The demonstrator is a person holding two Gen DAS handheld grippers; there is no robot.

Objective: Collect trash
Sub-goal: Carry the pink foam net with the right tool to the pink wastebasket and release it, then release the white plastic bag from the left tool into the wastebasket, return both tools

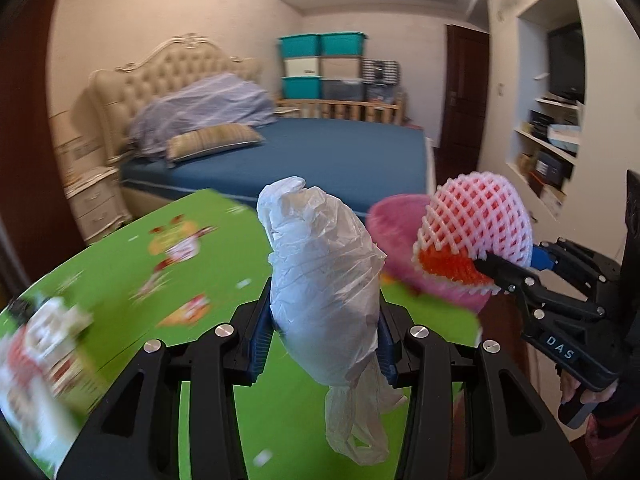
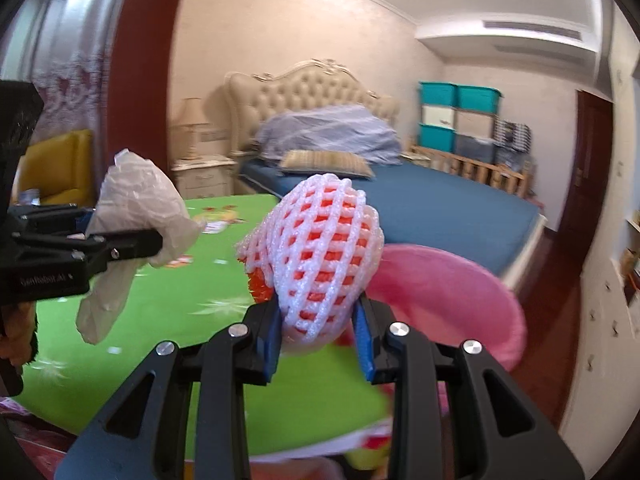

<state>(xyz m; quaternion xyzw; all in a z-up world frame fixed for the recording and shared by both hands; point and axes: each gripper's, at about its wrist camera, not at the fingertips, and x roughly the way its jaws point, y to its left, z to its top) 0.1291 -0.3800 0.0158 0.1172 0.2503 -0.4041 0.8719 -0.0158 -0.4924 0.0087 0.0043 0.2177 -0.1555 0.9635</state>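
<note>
My left gripper point(image 1: 324, 340) is shut on a crumpled white plastic bag point(image 1: 324, 276) that bulges above the blue pads and trails below them. It hangs over the green table point(image 1: 132, 264). My right gripper point(image 2: 320, 332) is shut on a white and red foam fruit net point(image 2: 324, 256), held just left of a pink bin point(image 2: 452, 300). In the left wrist view the right gripper point(image 1: 490, 270) with the foam net point(image 1: 476, 220) is at the right, in front of the pink bin point(image 1: 396, 216). The right wrist view shows the left gripper point(image 2: 154, 246) and its plastic bag point(image 2: 136, 204) at the left.
The green table point(image 2: 160, 308) carries a printed pattern and blurred packaging point(image 1: 40, 360) at its near left. Behind it stands a bed point(image 1: 320, 152) with a blue sheet, a nightstand point(image 1: 96, 204), stacked storage boxes point(image 1: 320, 64) and wall shelves point(image 1: 552, 132). A yellow chair point(image 2: 56, 164) is at the left.
</note>
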